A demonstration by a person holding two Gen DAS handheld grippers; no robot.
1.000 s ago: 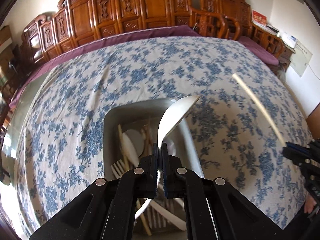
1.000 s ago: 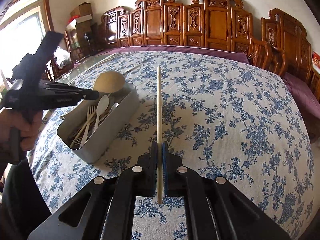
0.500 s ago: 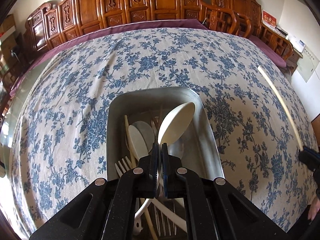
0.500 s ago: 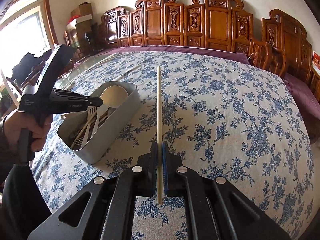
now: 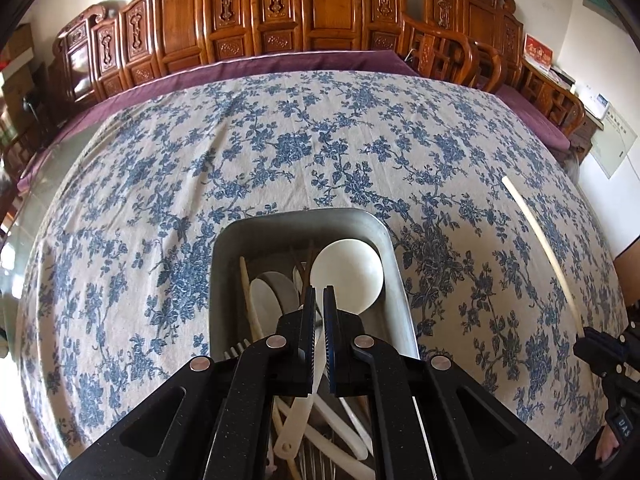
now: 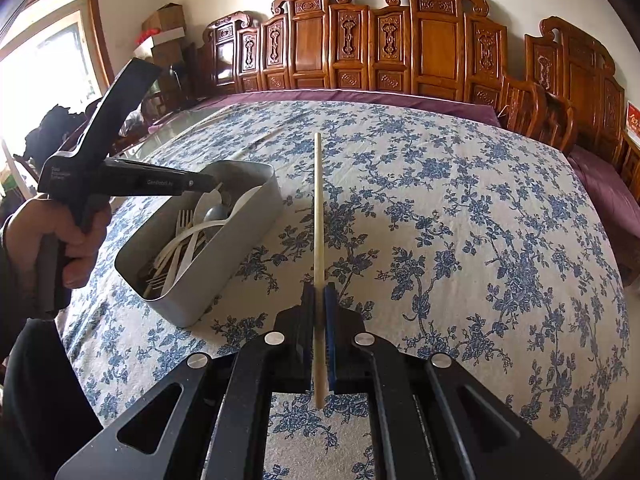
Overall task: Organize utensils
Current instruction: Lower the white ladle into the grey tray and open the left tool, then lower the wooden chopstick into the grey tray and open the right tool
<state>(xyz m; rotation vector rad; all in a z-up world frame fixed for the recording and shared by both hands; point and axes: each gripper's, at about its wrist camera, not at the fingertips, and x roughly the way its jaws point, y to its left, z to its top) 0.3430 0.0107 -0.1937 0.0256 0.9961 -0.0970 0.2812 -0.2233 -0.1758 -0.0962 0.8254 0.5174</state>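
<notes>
A grey metal tin [image 5: 296, 218] on the flowered tablecloth holds several cream forks, spoons and chopsticks. My left gripper [image 5: 319, 293] is shut on the handle of a cream spoon [image 5: 346, 276], whose round bowl lies low inside the tin near its far right corner. In the right wrist view the left gripper [image 6: 214, 186] reaches down into the tin [image 6: 224, 268] from the left. My right gripper [image 6: 319, 292] is shut on a long pale chopstick [image 6: 318, 208], held above the cloth to the right of the tin. The chopstick [image 5: 536, 240] also shows at the right edge of the left wrist view.
Carved wooden chairs [image 6: 436, 36] line the table's far side, behind a purple cloth border [image 5: 280, 64]. A person's hand [image 6: 60, 236] grips the left tool at the table's left edge. The tablecloth [image 6: 460, 220] stretches wide to the right of the tin.
The left gripper has lowered the spoon from above the tin's far rim down into the tin, and the spoon's bowl now faces up. The right gripper and chopstick have stayed put.
</notes>
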